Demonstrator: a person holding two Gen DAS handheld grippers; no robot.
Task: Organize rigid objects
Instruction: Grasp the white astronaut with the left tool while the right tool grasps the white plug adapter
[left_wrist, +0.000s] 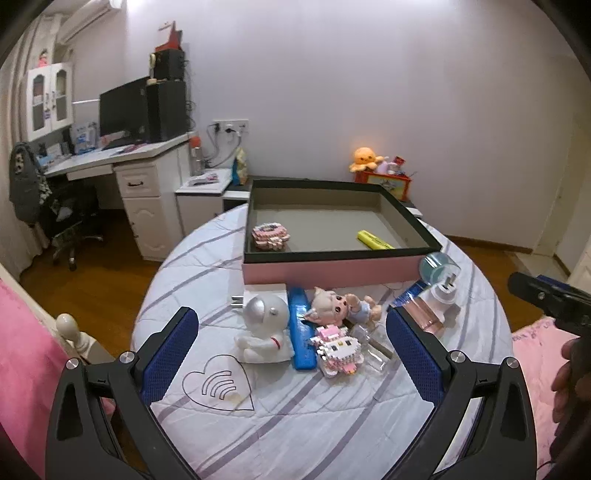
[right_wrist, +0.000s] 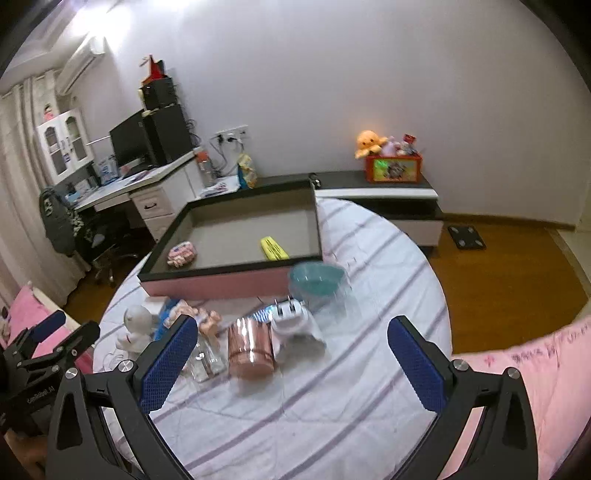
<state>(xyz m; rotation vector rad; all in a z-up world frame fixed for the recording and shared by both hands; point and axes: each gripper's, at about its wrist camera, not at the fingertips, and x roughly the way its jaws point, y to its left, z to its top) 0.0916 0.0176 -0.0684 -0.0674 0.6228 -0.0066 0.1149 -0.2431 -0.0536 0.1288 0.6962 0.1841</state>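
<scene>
Striped bedsheet covering the round desk (left_wrist: 295, 424) is carrying the blue case (left_wrist: 301, 332), lying lengthwise straight ahead of the gaping, empty left tongs (left_wrist: 291, 350), nearer than the equally empty right tongs (right_wrist: 291, 354).

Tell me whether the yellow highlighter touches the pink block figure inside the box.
Apart. In the left wrist view, the yellow highlighter lies near the box's right wall, the pink block figure near its left, with bare grey floor of the box between them.
</scene>
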